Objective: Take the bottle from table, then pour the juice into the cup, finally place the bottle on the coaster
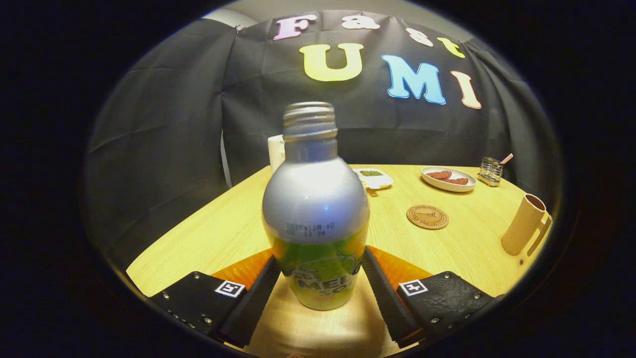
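A silver bottle (315, 199) with a green label and an uncapped threaded neck stands upright between my fingers. My gripper (320, 261) is shut on it, one fingertip against each side of its lower body. Its base looks level with the wooden table (208, 233); I cannot tell whether it rests on the top or hangs just above it. Beyond the right finger lies a round cork coaster (427, 217). Further right of the coaster stands a tan cup (524, 223) with a handle, its mouth open and tilted in the fisheye.
Far across the table sit a white dish of green bits (373, 178), an oval plate with red-brown pieces (448, 179) and a small wire holder (490, 170). A white container (276, 151) stands partly hidden behind the bottle. Black cloth walls the booth.
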A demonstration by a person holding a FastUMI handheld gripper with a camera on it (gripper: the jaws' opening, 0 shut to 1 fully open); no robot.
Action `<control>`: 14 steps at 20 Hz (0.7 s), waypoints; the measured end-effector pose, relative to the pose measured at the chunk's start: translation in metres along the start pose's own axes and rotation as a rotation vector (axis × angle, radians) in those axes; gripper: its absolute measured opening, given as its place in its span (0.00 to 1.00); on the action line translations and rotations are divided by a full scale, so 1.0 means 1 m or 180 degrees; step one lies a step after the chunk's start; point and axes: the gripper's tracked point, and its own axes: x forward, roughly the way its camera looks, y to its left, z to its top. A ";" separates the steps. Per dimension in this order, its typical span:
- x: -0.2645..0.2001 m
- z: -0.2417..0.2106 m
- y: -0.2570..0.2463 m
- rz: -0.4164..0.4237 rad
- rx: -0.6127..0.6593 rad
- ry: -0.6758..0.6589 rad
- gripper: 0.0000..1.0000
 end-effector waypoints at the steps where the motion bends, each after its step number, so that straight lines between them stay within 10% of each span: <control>1: -0.002 -0.001 0.002 0.0014 -0.0002 -0.0015 0.97; 14: 0.004 0.014 0.005 0.0042 0.0104 0.0236 0.73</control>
